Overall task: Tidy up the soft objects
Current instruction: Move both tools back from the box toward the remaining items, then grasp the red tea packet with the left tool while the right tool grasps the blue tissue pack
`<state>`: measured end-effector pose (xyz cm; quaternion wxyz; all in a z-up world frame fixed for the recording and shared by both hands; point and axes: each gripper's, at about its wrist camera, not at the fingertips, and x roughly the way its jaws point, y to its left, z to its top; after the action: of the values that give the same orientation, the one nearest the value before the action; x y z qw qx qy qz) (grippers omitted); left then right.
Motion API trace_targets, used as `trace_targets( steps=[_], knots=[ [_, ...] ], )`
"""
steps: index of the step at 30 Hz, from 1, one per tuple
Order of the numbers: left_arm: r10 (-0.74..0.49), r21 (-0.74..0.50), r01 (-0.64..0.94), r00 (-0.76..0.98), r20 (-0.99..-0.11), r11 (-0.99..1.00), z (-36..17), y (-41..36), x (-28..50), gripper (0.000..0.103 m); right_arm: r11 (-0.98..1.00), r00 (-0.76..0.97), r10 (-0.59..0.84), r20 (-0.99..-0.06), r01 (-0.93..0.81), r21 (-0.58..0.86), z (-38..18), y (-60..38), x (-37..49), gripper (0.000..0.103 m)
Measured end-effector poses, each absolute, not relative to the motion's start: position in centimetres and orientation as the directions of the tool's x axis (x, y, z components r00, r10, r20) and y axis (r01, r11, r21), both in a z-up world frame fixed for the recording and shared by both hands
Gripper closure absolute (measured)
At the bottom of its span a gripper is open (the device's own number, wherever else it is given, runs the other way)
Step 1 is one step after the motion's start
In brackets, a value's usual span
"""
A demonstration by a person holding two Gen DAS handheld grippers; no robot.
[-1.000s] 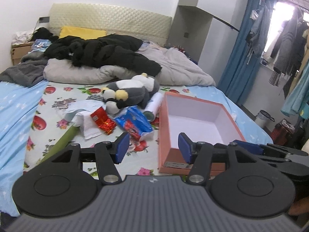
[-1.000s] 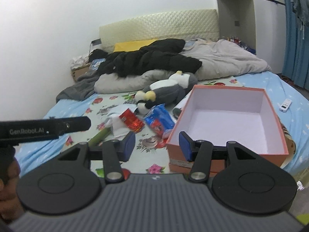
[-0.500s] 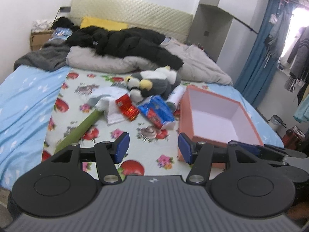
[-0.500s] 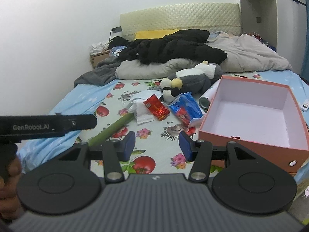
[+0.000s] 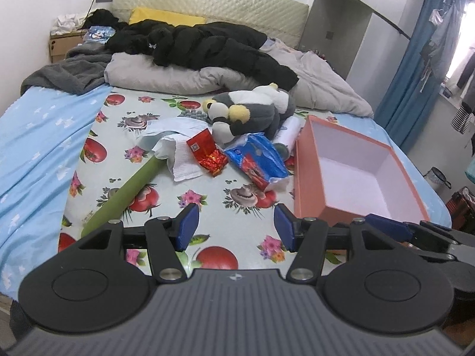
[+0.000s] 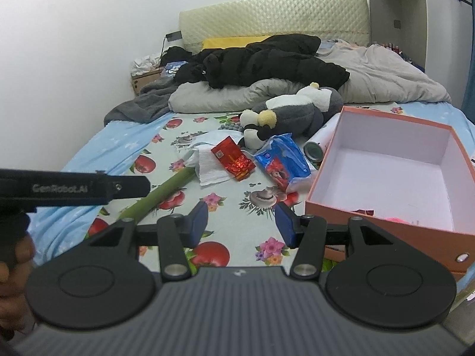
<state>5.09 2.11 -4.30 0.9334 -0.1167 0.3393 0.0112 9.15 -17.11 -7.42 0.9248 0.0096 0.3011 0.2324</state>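
Note:
A grey and white plush penguin [image 5: 249,112] [image 6: 294,112] lies on the flowered sheet in the middle of the bed. In front of it lie a blue snack bag [image 5: 258,160] [image 6: 283,160], a red foil packet [image 5: 207,151] [image 6: 233,158], a white tissue [image 5: 181,157] [image 6: 209,166] and a green roll [image 5: 127,190] [image 6: 160,192]. An open orange box [image 5: 308,178] [image 6: 386,219] stands at the right. My left gripper [image 5: 236,227] and right gripper [image 6: 240,224] are open and empty, hovering near the bed's front edge, short of the pile.
A grey duvet [image 5: 184,77] with black clothes [image 5: 207,47] fills the far half of the bed. A white tube [image 5: 286,136] lies between penguin and box. A cardboard box [image 5: 62,44] stands at the back left. Blue curtains [image 5: 412,68] hang at the right.
Both grippers have shifted left and the views have swung, so the pile now sits more central and the orange box further right. Nothing on the bed has moved. Both grippers stay open.

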Motion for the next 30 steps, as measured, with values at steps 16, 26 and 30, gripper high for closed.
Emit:
trace_targets(
  steps=[16,26,30],
  knots=[
    [-0.070,-0.272,-0.162,0.731,-0.678,0.949,-10.9,7.4,16.0,0.041,0.908,0.685,0.372,-0.626,-0.408,0.093,-11.3,-12.7,18.4,0.050],
    [-0.109,-0.363,-0.209,0.720,-0.686,0.908,-16.7,10.2,22.6,0.041,0.931,0.683,0.330,-0.651,-0.351,0.104,-12.8,-10.5,25.0,0.050],
    [-0.127,-0.397,-0.222,0.717,-0.685,0.890,-19.1,10.4,25.0,0.041,0.941,0.688,0.307,-0.658,-0.322,0.102,-13.4,-10.0,28.0,0.050]
  ],
)
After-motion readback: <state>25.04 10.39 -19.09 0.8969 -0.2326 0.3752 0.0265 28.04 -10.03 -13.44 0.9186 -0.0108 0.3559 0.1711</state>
